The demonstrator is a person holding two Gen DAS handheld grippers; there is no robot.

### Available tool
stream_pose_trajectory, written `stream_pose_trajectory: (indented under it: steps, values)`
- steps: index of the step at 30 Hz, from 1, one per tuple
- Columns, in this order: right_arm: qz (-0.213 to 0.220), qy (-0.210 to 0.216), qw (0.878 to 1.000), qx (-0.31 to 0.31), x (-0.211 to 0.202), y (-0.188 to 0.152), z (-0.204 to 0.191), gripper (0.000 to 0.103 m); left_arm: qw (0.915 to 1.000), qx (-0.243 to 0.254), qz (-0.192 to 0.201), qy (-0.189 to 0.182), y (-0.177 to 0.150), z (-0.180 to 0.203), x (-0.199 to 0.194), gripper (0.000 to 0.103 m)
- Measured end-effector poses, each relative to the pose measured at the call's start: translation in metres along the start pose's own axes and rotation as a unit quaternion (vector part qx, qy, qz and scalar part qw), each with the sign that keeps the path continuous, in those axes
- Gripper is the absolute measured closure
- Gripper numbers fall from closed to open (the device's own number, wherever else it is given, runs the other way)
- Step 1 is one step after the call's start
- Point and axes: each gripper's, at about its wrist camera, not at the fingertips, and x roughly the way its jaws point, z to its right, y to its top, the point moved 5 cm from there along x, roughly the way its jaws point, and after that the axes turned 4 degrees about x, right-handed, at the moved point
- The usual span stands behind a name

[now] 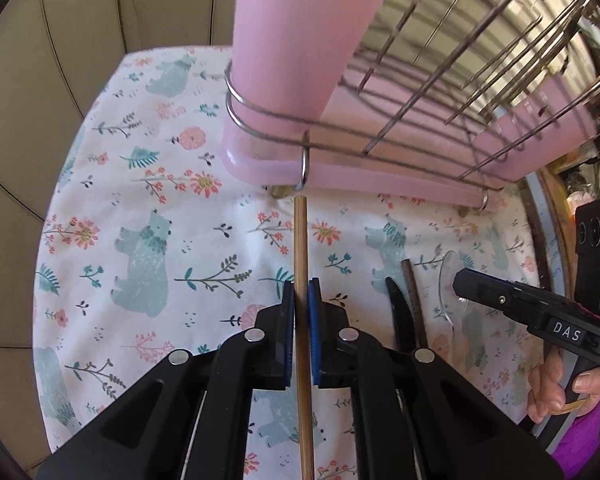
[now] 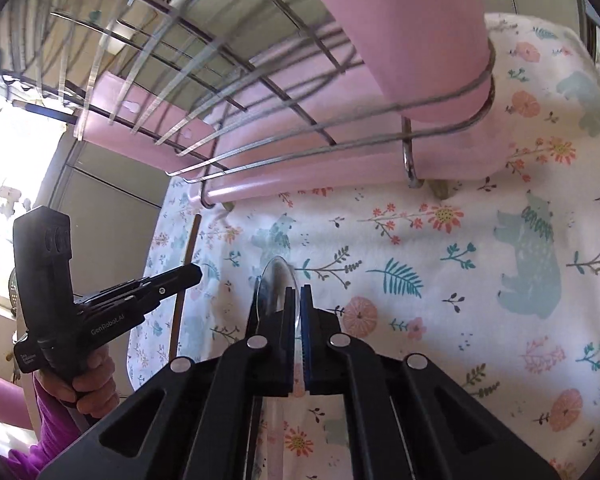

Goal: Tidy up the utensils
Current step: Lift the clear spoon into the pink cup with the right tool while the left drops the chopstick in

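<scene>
Wooden chopstick [image 1: 301,264] clamped in left tool [image 1: 300,292], clear spoon [image 2: 276,284] pinched in right tool [image 2: 299,300]

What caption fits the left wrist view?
Left tool clamps a wooden chopstick before the pink dish rack.

pink cup [image 1: 300,40] top cut off.

White capitals "DAS" stand on a small raised label on the side of the black plastic right claw [image 1: 466,280], seen from the left wrist. From the right wrist, pale lettering "GenRobot.AI" runs along the body of the black plastic left claw [image 2: 196,271]; smaller print on its lower edge is too small to read.
</scene>
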Motion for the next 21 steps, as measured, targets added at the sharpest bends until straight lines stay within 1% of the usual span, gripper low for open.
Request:
stream_pose_trajectory:
  steps: [5,8,12,16,21]
  values:
    - [0.048,-0.004,0.999,-0.020,-0.027,0.000,-0.014,0.101,0.9984,-0.008,0.054,-0.011,0.001,-0.003,-0.036,0.097]
    - [0.078,-0.006,0.996,-0.035,-0.045,-0.002,-0.025,0.101,0.9959,-0.009,0.089,-0.015,0.000,-0.004,-0.059,0.097]
    - [0.119,-0.007,0.991,-0.054,-0.071,0.003,-0.036,0.101,0.9904,-0.008,0.137,-0.019,0.002,0.000,-0.092,0.097]
    - [0.166,-0.006,0.984,-0.072,-0.100,0.005,-0.049,0.101,0.9821,-0.011,0.186,-0.023,0.008,0.008,-0.123,0.097]
    - [0.224,-0.004,0.971,-0.088,-0.141,0.012,-0.063,0.101,0.9658,-0.016,0.257,-0.024,0.016,0.012,-0.169,0.097]
